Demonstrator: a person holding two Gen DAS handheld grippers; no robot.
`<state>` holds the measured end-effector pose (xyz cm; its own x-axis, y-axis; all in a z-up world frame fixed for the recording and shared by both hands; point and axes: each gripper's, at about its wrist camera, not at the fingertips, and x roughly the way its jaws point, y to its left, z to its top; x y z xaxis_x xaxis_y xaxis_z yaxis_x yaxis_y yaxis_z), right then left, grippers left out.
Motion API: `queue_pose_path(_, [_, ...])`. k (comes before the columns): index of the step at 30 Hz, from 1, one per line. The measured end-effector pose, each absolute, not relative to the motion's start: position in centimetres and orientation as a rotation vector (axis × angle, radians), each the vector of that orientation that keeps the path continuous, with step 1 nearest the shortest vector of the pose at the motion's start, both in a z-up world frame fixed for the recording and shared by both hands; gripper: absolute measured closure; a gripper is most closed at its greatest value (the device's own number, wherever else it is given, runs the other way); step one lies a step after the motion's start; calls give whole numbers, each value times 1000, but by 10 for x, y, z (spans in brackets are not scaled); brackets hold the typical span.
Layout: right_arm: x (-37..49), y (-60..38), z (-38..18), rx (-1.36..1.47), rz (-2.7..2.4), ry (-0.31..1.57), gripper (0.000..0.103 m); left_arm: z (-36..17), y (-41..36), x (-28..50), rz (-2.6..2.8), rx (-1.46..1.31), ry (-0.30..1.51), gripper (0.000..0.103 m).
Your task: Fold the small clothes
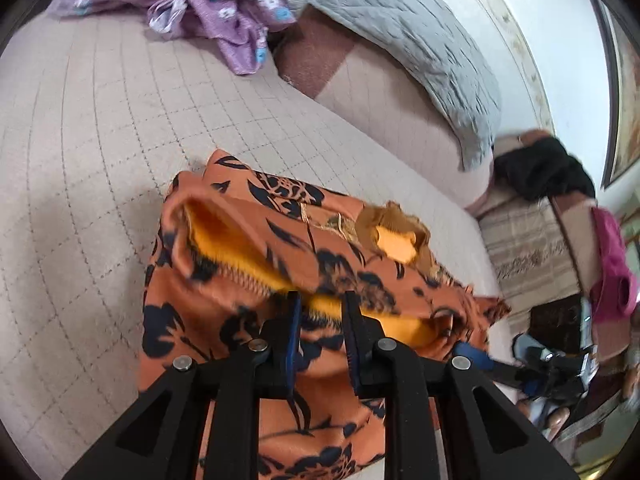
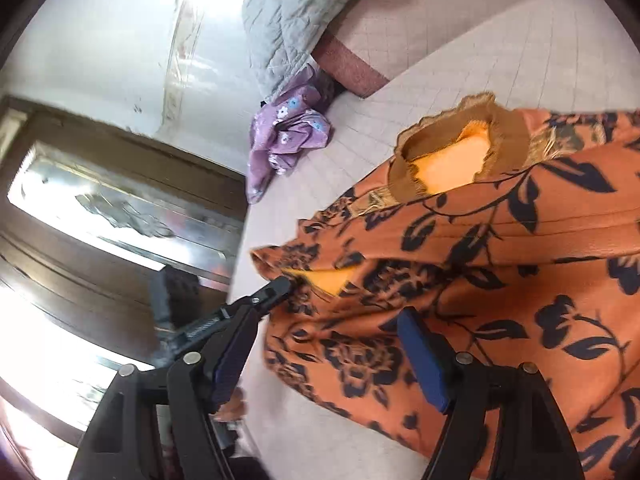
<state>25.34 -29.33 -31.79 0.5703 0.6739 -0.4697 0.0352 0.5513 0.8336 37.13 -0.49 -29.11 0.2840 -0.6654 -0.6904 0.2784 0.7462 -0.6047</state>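
Observation:
A small orange dress (image 1: 280,264) with dark floral print and yellow lining lies on a beige quilted bed (image 1: 100,140). My left gripper (image 1: 320,300) is partly closed, its jaws around a raised fold of the dress at a sleeve opening; contact is unclear. The right gripper's blue fingertip (image 1: 476,354) shows at the dress's right edge. In the right wrist view the dress (image 2: 500,260) fills the right side, brown collar (image 2: 452,152) up. My right gripper (image 2: 324,340) is open, jaws wide, over the dress's sleeve edge. The left gripper's finger (image 2: 276,286) touches the sleeve opening.
A crumpled purple floral garment (image 1: 224,12) lies at the far end of the bed, also in the right wrist view (image 2: 284,140). A grey quilted blanket (image 1: 400,32) lies behind. A chair with black and pink clothes (image 1: 560,184) stands beside the bed. A wooden door (image 2: 100,220) is left.

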Motion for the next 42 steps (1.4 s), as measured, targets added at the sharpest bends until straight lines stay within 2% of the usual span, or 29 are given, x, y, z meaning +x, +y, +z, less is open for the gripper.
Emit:
queue_pose_path(7, [294,-287,-348,1032,329,1014,27,-288,-22,381,-648,-361,1077,84])
queue_pose_path(8, [300,-289,-354,1070,304,1029,30,-285,-23,382,-643,-351,1052,84])
queue_pose_path(9, [307,-288,-358,1089,286,1025,34,-281,-23,383,-638,-342,1023,90])
queue_pose_path(10, [310,-289,-356,1077,268,1017,52,-278,-23,385,-639,-339,1003,95])
queue_pose_path(11, [314,-289,-353,1034,243,1018,73,-275,-24,386,-646,-340,989,95])
queue_pose_path(13, [315,-291,-345,994,219,1002,78,-271,-24,388,-648,-340,966,96])
queue_pose_path(14, [317,-291,-341,976,215,988,88,-270,-25,389,-646,-341,955,96])
queue_pose_path(15, [318,-290,-337,943,205,978,92,-269,-24,390,-649,-354,946,96])
queue_pose_path(17, [319,-295,-326,897,196,944,93,-267,-21,393,-650,-392,925,96])
queue_pose_path(21, [336,-301,-321,878,162,901,93,-268,-13,397,-604,-401,918,96])
queue_pose_path(23, [349,-305,-320,830,114,865,93,-270,-9,399,-585,-409,930,89])
queue_pose_path(25, [365,-313,-327,849,91,840,93,-271,-6,399,-564,-412,942,72])
queue_pose_path(27, [376,-325,-339,916,80,862,89,-273,-4,401,-532,-408,960,65])
queue_pose_path(28, [382,-331,-346,954,72,890,88,-274,-3,402,-522,-408,975,65])
queue_pose_path(30, [384,-339,-356,1015,64,933,74,-277,1,404,-503,-411,998,65])
queue_pose_path(32, [372,-341,-349,1023,89,918,34,-277,7,405,-489,-427,1011,65])
queue_pose_path(35, [346,-332,-316,864,131,850,32,-275,19,406,-481,-472,1002,65])
queue_pose_path(38, [331,-308,-292,612,175,927,33,-276,19,405,-491,-463,1011,66])
queue_pose_path(42, [319,-274,-288,282,213,1041,34,-280,14,402,-529,-487,1040,67])
